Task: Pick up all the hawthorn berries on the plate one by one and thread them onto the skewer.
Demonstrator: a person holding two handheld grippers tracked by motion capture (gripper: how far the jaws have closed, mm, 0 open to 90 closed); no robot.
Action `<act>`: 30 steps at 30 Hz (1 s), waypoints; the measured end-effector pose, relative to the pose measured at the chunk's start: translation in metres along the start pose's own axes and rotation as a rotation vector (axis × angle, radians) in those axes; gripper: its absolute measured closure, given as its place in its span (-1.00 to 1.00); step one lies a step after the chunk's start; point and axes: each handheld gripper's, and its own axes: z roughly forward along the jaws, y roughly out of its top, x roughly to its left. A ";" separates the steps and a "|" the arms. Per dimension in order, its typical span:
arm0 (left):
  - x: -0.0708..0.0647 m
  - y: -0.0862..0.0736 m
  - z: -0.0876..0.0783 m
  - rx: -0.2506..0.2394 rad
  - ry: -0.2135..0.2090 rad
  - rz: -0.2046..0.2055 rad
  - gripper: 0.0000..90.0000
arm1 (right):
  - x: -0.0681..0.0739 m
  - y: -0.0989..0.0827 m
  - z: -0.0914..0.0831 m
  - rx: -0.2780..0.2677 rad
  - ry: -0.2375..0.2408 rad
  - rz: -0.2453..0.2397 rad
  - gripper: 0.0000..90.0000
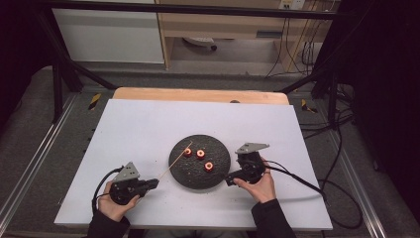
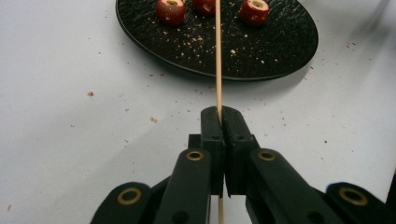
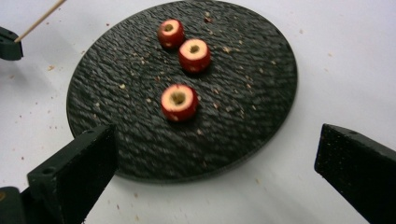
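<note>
A thin wooden skewer [image 2: 217, 56] is clamped between the shut jaws of my left gripper [image 2: 219, 114] and points over the round black plate [image 2: 280, 42]. In the high view the left gripper [image 1: 153, 183] rests left of the plate [image 1: 190, 178], and the skewer [image 1: 176, 161] slants up toward the nearest fruit. Three red cored fruit pieces [image 3: 171, 32] [image 3: 194, 54] [image 3: 179, 101] lie on the plate [image 3: 252, 79]. My right gripper [image 3: 215, 140] is open at the plate's near right edge, nothing between its jaws. In the high view the right gripper [image 1: 232, 177] sits beside the plate's right rim.
A white board [image 1: 148, 129] covers a wooden table [image 1: 198, 94]; crumbs are scattered on it around the plate. Black cables [image 1: 307, 181] trail off to the right. Dark frame bars [image 1: 64, 74] stand at the back corners.
</note>
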 end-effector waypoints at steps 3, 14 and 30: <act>-0.001 0.000 0.001 0.002 0.002 0.003 0.95 | 0.006 0.012 0.009 0.027 0.000 -0.018 -0.97; -0.002 0.000 0.003 0.013 0.007 0.014 0.95 | 0.018 0.041 0.035 0.168 -0.025 -0.087 -0.79; -0.002 0.000 0.004 0.016 0.013 0.012 0.95 | 0.022 0.054 0.064 0.330 0.002 -0.087 -0.15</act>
